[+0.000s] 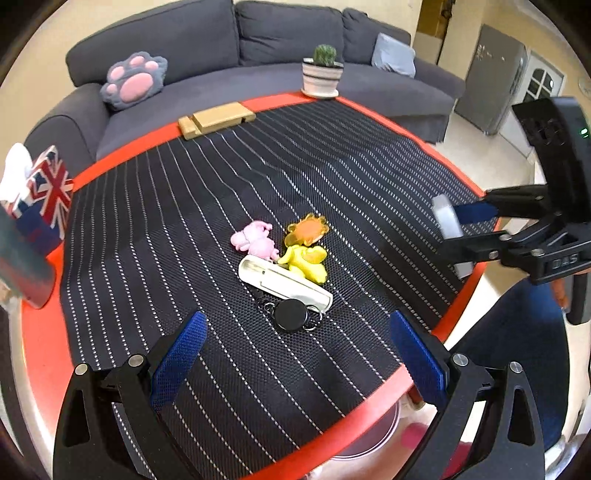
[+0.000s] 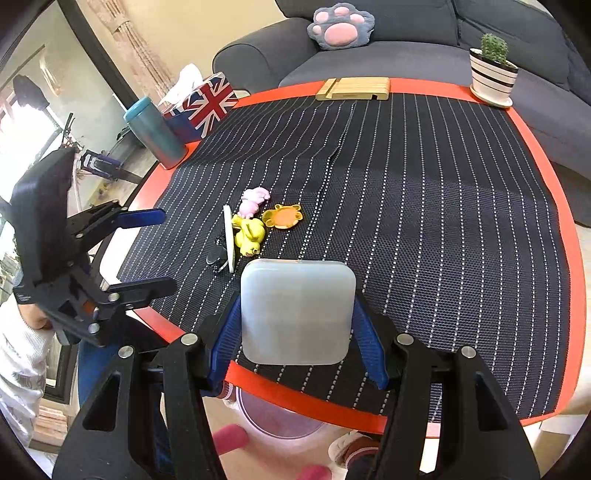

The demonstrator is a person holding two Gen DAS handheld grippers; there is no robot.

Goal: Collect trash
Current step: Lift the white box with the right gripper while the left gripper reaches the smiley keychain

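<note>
My right gripper (image 2: 297, 332) is shut on a translucent white square box (image 2: 297, 312) and holds it above the table's near edge; it also shows in the left wrist view (image 1: 447, 218). My left gripper (image 1: 295, 354) is open and empty, just short of a small pile: a black round key reel (image 1: 291, 314), a white flat case (image 1: 284, 283), a yellow toy (image 1: 306, 264), an orange toy (image 1: 308, 229) and a pink toy (image 1: 255, 242). A pink-rimmed bin (image 2: 280, 424) sits on the floor below the table edge.
The round red table (image 1: 44, 354) carries a black striped mat (image 1: 332, 166). At its rim stand a potted cactus (image 1: 323, 72), a wooden block (image 1: 216, 120), a Union Jack tissue box (image 1: 44, 192) and a teal tumbler (image 2: 155, 133). A grey sofa (image 1: 258, 33) lies behind.
</note>
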